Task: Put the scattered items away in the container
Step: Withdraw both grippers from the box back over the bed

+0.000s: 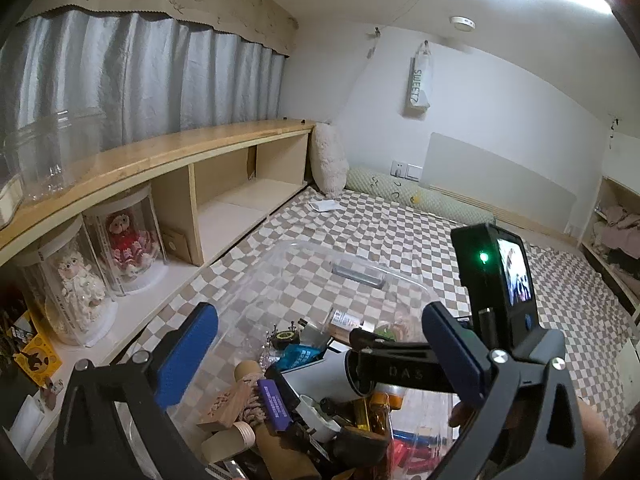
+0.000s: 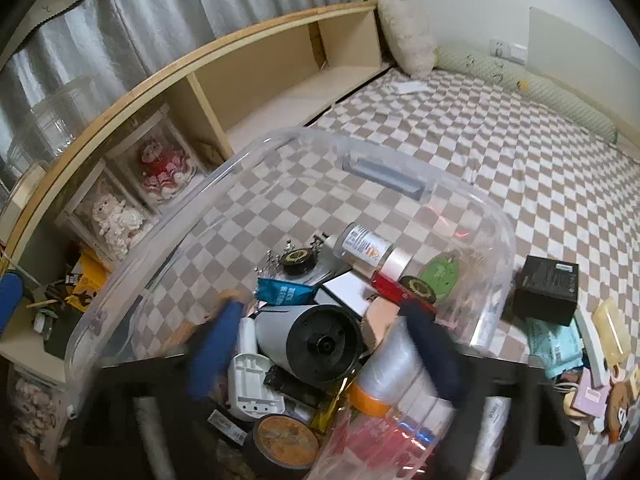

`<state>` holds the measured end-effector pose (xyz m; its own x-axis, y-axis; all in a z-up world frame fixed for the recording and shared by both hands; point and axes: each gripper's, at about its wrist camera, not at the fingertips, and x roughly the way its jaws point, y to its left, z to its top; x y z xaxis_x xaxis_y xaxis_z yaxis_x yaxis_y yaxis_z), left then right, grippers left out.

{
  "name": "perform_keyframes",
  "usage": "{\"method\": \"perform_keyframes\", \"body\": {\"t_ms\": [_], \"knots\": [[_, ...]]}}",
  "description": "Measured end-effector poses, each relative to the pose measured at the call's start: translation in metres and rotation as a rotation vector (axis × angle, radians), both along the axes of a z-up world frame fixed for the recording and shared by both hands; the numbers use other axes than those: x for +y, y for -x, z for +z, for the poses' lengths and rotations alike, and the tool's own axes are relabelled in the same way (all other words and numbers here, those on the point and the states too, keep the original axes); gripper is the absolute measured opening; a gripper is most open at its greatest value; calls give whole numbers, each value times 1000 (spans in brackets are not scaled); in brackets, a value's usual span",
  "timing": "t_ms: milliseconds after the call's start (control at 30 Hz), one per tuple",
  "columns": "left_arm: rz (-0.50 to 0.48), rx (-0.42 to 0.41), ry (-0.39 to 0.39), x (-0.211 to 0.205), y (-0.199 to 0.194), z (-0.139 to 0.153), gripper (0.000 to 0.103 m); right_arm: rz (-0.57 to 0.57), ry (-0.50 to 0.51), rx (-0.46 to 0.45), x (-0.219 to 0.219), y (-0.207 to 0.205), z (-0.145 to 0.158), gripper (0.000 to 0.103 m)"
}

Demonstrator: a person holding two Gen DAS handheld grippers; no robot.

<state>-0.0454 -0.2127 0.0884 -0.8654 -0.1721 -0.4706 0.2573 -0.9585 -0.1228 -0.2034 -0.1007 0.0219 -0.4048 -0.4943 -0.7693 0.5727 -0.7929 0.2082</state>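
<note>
A clear plastic bin point(image 2: 280, 140) sits on the checkered bed, holding many items: a grey cylinder with a black end point(image 2: 316, 340), a small bottle point(image 2: 364, 246), a blue packet point(image 2: 282, 292), tape rolls. It also shows in the left wrist view point(image 1: 304, 252). My left gripper point(image 1: 320, 356) is open above the bin's near end. My right gripper point(image 2: 320, 352) is open with blurred blue fingers point(image 2: 218, 344) just over the grey cylinder; its body point(image 1: 496, 276) shows in the left wrist view. Outside the bin at right lie a black box point(image 2: 546, 290), a teal packet point(image 2: 556, 348) and small items.
A wooden shelf unit point(image 1: 192, 152) runs along the left with doll cases point(image 1: 128, 248) and a clear jar point(image 1: 52, 152) on top. Pillows point(image 1: 328, 160) lie at the bed's far end. A second shelf point(image 1: 612, 236) stands at right.
</note>
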Motion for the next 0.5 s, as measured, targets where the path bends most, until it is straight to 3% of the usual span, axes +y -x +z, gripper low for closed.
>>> {"method": "perform_keyframes", "body": {"t_ms": [500], "knots": [[-11,-63,16,18,-3,3,103,2,18,69,16,-15,2,103]]}}
